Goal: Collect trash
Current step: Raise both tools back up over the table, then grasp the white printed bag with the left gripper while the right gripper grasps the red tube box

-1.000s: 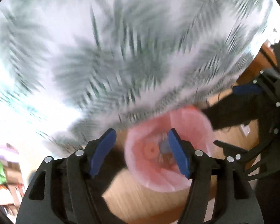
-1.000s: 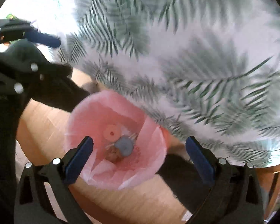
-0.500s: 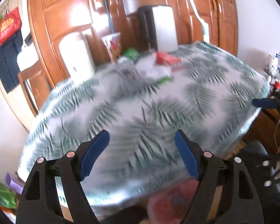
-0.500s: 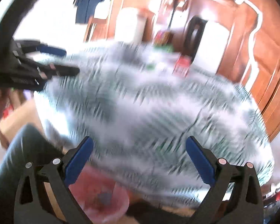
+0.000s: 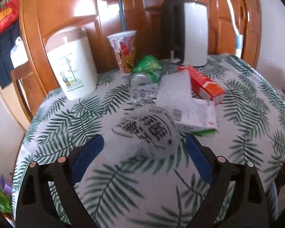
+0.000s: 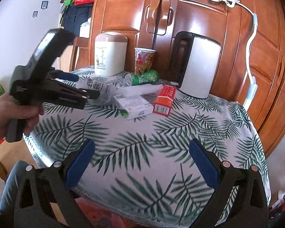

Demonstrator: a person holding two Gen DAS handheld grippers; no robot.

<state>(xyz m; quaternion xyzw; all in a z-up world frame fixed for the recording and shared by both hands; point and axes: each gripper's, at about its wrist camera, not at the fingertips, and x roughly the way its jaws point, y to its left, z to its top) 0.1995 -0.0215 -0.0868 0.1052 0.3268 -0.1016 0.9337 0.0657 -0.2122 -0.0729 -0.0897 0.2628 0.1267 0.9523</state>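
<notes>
Trash lies on the leaf-print tablecloth (image 5: pixel 123 190): a clear plastic cup with black characters on its side (image 5: pixel 150 131), a white carton (image 5: pixel 195 115), a red box (image 5: pixel 203 83), a white wrapper (image 5: pixel 174 89), a clear crushed bottle (image 5: pixel 142 95) and a green can (image 5: pixel 146 70). My left gripper (image 5: pixel 144 161) is open and empty, just in front of the cup. My right gripper (image 6: pixel 141 163) is open and empty over the table's near edge; the carton (image 6: pixel 133 106) and red box (image 6: pixel 165 100) lie beyond it. The left gripper (image 6: pixel 85 93) shows at left there.
At the back stand a white canister (image 5: pixel 72 62), a paper cup with a straw (image 5: pixel 123 51) and a white kettle (image 5: pixel 188 32), against wooden cupboard doors (image 6: pixel 199 19). A pink-lined bin (image 6: pixel 96 216) shows below the table edge.
Both grippers have swung up from over the pink bin on the floor to face the tabletop. The left one has closed in on the lying cup. Both stay open.
</notes>
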